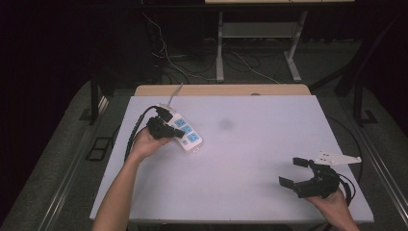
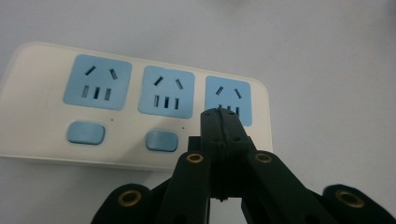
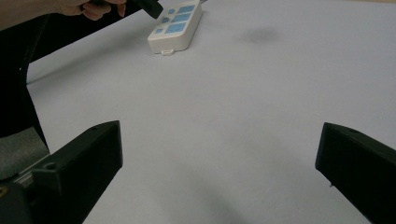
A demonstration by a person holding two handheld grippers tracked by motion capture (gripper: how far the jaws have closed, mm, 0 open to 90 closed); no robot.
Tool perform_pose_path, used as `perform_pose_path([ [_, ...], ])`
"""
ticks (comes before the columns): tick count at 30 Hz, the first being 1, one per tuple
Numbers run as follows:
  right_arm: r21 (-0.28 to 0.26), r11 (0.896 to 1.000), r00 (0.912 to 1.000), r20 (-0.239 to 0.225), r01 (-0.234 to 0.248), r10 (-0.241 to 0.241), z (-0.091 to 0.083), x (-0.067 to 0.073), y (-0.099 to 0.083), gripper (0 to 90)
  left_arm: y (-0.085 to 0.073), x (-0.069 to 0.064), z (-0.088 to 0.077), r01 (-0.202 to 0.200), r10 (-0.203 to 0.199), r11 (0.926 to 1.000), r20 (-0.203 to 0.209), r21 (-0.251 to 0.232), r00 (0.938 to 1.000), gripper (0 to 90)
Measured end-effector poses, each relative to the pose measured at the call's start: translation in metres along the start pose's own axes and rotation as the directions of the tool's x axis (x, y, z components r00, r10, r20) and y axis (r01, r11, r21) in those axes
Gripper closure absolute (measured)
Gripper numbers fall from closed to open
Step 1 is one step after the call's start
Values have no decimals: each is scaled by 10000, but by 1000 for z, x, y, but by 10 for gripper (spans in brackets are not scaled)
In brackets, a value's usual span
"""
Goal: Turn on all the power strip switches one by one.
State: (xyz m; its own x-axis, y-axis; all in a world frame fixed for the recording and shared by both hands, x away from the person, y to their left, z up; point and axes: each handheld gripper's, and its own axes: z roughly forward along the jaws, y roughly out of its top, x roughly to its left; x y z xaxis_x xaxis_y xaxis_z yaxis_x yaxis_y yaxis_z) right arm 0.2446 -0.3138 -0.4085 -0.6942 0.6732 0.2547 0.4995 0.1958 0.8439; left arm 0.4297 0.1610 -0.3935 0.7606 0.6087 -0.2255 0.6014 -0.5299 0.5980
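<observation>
**Closed jaws over the power strip**

Power strip (image 1: 185,133) is the landmark on the white table (image 1: 250,159). In the high view it lies slanted near the far left part of the table, with a black plug (image 1: 163,114) and its cable at its far end. The left gripper (image 1: 166,129) sits right at the strip, over its near long side, and the left hand (image 1: 146,143) holds it from the near side. The right gripper (image 1: 297,171) is well apart from the strip, at the near right corner, with jaws spread wide and nothing between them.

In the left gripper view, the jaws are pressed together with nothing between them. Their tip (image 2: 219,122) stands over the lower edge of the rightmost blue socket (image 2: 228,99) of the strip (image 2: 42,135).

In the right gripper view, the strip (image 3: 176,25) lies far off at the upper left, and the two jaws stand wide apart over bare table.
</observation>
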Motion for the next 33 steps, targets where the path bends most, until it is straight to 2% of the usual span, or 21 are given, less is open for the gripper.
perform_pose_path([
  [16,-17,10000,10000,41,-6,6,0,-1,0,7,20,11,-15,-189,199,9996,-479,216,9987,898],
  [25,-45,10000,9999,127,-30,30,-2,-2,0,7,22,21,-5,-113,144,9987,-609,502,9980,898],
  [33,-45,10000,9999,149,-17,17,-2,-3,0,7,20,23,2,-138,185,9970,-614,759,9979,898],
])
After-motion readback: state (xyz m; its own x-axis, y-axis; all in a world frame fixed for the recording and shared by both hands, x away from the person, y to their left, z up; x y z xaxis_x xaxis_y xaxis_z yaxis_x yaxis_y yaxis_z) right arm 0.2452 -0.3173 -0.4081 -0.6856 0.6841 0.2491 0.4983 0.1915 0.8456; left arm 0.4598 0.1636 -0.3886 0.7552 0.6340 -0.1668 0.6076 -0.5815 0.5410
